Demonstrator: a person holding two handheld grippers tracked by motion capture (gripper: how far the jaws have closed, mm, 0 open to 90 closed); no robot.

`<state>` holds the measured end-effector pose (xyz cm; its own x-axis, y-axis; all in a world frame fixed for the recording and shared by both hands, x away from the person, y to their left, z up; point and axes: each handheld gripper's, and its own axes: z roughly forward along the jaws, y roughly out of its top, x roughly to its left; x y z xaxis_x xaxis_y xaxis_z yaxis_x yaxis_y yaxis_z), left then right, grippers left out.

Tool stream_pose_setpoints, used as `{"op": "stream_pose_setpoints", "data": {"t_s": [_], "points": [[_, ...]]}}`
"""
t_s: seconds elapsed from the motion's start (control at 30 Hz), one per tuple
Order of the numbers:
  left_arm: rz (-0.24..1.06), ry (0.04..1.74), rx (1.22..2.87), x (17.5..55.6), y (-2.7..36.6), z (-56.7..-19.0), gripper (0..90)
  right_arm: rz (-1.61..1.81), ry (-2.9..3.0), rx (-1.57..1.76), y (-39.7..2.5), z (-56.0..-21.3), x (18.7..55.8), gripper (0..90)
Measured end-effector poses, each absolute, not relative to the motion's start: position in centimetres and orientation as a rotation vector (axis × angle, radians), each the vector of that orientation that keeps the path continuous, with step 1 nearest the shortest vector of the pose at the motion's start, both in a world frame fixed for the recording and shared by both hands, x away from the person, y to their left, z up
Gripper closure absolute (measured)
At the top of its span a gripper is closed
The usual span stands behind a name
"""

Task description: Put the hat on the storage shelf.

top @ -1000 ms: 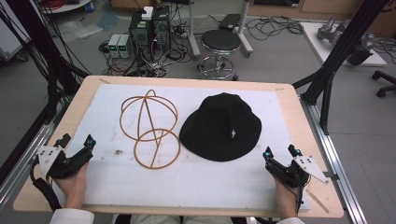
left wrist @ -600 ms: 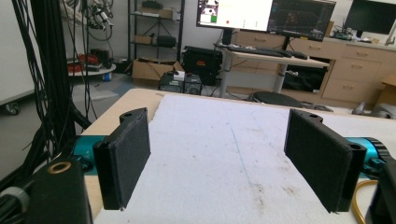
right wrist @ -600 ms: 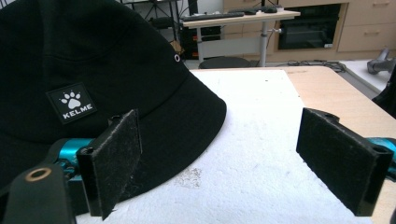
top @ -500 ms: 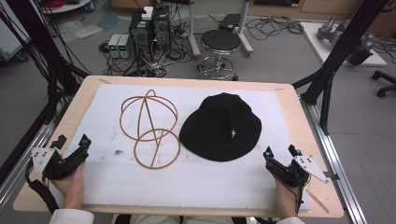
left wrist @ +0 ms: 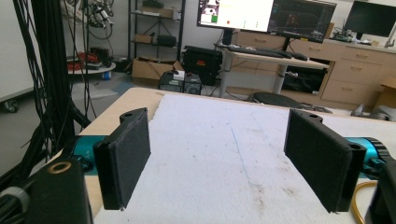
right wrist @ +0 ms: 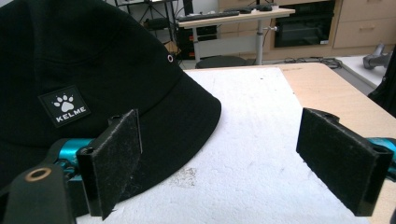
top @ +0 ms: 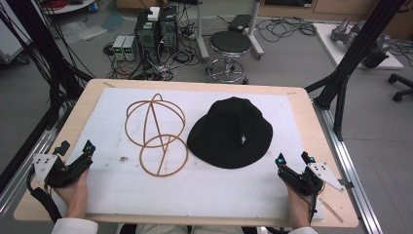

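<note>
both grippers open: left gripper (top: 75, 148) nr wire stand (top: 156, 134), right gripper (top: 293, 160) nr black hat (top: 229, 132).

We are seeing two hand-held grippers of like build. The left gripper (top: 75, 147) is showing a black body, teal fittings at the jaw bases, a grey three-cornered plate and a black cable trailing off. The right gripper (top: 293, 159) is showing the same black body, teal fittings and grey plate. Each jaw is carrying a flat, black, rough-faced rectangular pad (left wrist: 125, 154). White sleeve cuffs are covering both wrists.
</note>
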<state>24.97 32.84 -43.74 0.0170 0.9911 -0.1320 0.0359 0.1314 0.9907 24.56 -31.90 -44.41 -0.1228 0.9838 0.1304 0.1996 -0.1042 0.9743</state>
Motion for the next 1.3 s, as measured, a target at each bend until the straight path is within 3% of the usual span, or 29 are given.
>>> {"op": "stream_pose_setpoints", "data": {"t_s": [1.3], "points": [[1.061,1.276,1.154,25.26,32.67,-43.82,23.5,1.286,1.416,1.36,-31.79,-44.41,24.44,13.3]]}}
